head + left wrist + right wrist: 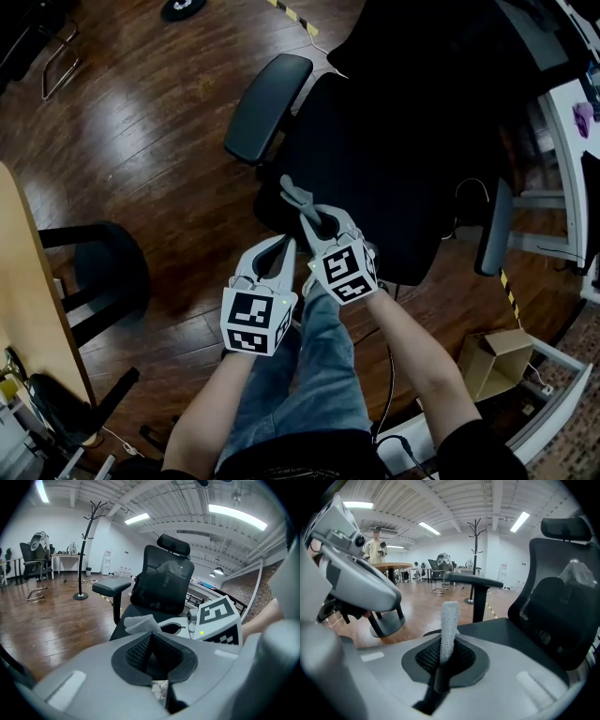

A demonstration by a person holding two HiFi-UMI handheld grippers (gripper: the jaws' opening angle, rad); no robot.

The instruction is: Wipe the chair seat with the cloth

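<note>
The black office chair has its seat (394, 159) in the middle of the head view, with one armrest (267, 108) on the left and the other (494, 230) on the right. My right gripper (314, 223) is shut on a grey cloth (298, 197) over the seat's near left edge. In the right gripper view the cloth (450, 625) stands up from between the pads, with the seat (511, 630) just beyond. My left gripper (284, 246) hangs shut and empty beside the right one, short of the seat. From the left gripper view the cloth (140, 623) shows just past its jaws.
A wooden table (28, 309) and a black stool (103, 272) stand at the left. A cardboard box (497, 361) lies on the floor at the right, near a white desk (572, 122). A coat stand (84, 550) and a person (375, 548) are far off.
</note>
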